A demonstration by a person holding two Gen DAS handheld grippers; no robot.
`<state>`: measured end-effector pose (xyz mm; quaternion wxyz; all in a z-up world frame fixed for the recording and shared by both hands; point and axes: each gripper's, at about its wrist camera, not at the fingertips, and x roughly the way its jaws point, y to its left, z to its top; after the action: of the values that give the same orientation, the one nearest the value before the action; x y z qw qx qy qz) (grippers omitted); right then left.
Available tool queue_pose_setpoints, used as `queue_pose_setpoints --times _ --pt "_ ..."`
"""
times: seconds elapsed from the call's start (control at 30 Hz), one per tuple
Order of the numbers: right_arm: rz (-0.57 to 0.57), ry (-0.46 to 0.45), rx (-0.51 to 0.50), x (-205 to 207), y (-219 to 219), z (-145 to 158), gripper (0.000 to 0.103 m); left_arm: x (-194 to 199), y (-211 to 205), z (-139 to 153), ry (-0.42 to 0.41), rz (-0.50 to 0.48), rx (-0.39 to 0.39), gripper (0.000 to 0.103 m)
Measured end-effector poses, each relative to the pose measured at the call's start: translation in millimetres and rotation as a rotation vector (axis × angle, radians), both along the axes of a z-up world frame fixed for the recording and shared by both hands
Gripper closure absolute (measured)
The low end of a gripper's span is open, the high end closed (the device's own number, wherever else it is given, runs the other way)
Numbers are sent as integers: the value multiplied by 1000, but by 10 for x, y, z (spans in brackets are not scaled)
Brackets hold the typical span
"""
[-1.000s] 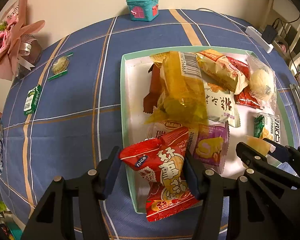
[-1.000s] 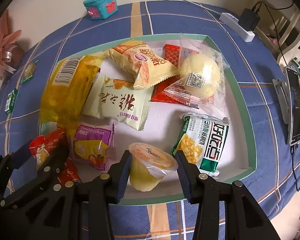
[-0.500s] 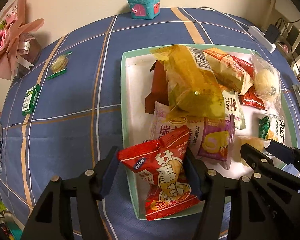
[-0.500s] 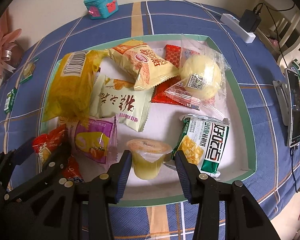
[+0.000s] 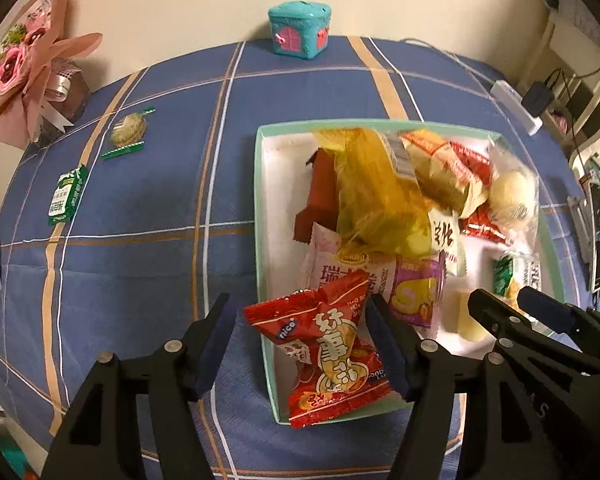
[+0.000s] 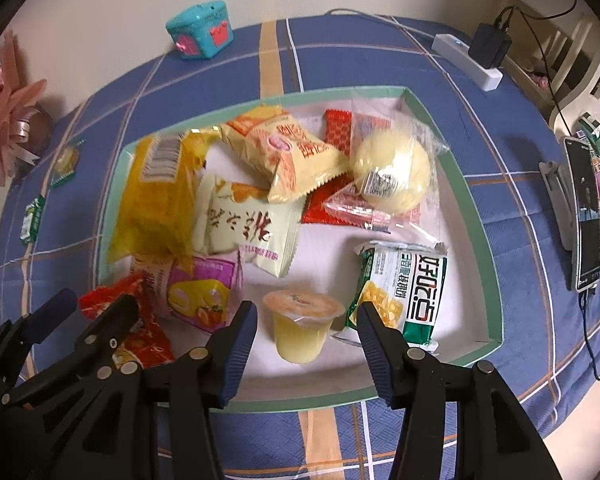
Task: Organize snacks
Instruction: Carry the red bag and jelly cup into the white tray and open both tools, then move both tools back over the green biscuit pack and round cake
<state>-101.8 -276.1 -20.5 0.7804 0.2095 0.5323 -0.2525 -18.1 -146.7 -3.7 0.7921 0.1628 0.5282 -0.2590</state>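
Blue checked cloth [image 5: 140,264] covers the table, and on it sits a shallow mint-green tray [image 6: 480,216] with a white floor, piled with packaged snacks. The left gripper [image 5: 298,344] points steeply down over the tray's near left corner; its jaws have just been opening, and a red snack bag [image 5: 328,348] lies between them, draped over the tray's rim. The left pad stands clear of the bag, while the right pad sits right at the bag's edge, and whether it touches cannot be told. The right gripper [image 6: 306,338] hangs over the tray's near edge, its jaws likewise just opening, with a yellow jelly cup [image 6: 302,326] standing upright on the tray floor between them, a gap visible on either side. Just to the right of the cup lies a green-and-white corn snack pack [image 6: 408,292]. Beyond it a round bun in clear wrap [image 6: 392,176] rests on red packets, and a large yellow bag [image 6: 156,204] leans along the tray's left side over a purple-and-white cake pack [image 6: 198,292]. Outside the tray, a teal house-shaped box [image 5: 300,30] stands at the table's far edge against the wall.
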Motion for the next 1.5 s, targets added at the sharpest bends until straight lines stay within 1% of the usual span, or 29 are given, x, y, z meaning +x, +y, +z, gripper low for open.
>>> queue_pose_setpoints --times 0.3,0.33,0.37,0.4,0.43,0.5,0.57,0.63,0.67,0.7,0.73,1.03,1.3,1.4,1.5 --pt "2 -32 -19 -3 4 134 47 129 211 146 -28 93 -27 34" --pt "1 -34 -19 -10 15 137 45 152 242 148 -31 110 -24 33" --pt "2 -35 -17 -10 12 139 42 181 280 144 -32 132 -17 26" --pt "3 -36 -15 -28 14 140 32 201 304 134 -32 148 -10 13" --pt "5 -37 -12 -26 11 136 24 228 337 120 -33 168 -3 11" --pt "8 -39 -15 -10 13 111 18 272 391 99 -33 196 9 10" --pt "12 -37 -22 -7 13 108 15 306 434 76 -26 217 15 10" --pt "13 -37 -26 -6 14 101 8 337 467 45 -19 239 25 8" --pt "13 -36 -27 -8 12 97 6 344 474 35 -17 247 30 6" --pt "12 -37 -28 -8 10 94 2 356 486 22 -14 255 35 5" --pt "12 -37 -29 -12 15 98 0 351 498 19 -12 260 38 4" --pt "5 -49 -36 -9 0 97 0 426 593 -37 4 305 69 4" --pt "28 -61 -53 21 53 134 0 463 651 -45 26 307 48 3" --pt "41 -71 -54 42 80 153 0 507 712 -24 18 322 49 3" --pt "55 -76 -53 70 122 179 0 578 821 10 -14 349 68 3"
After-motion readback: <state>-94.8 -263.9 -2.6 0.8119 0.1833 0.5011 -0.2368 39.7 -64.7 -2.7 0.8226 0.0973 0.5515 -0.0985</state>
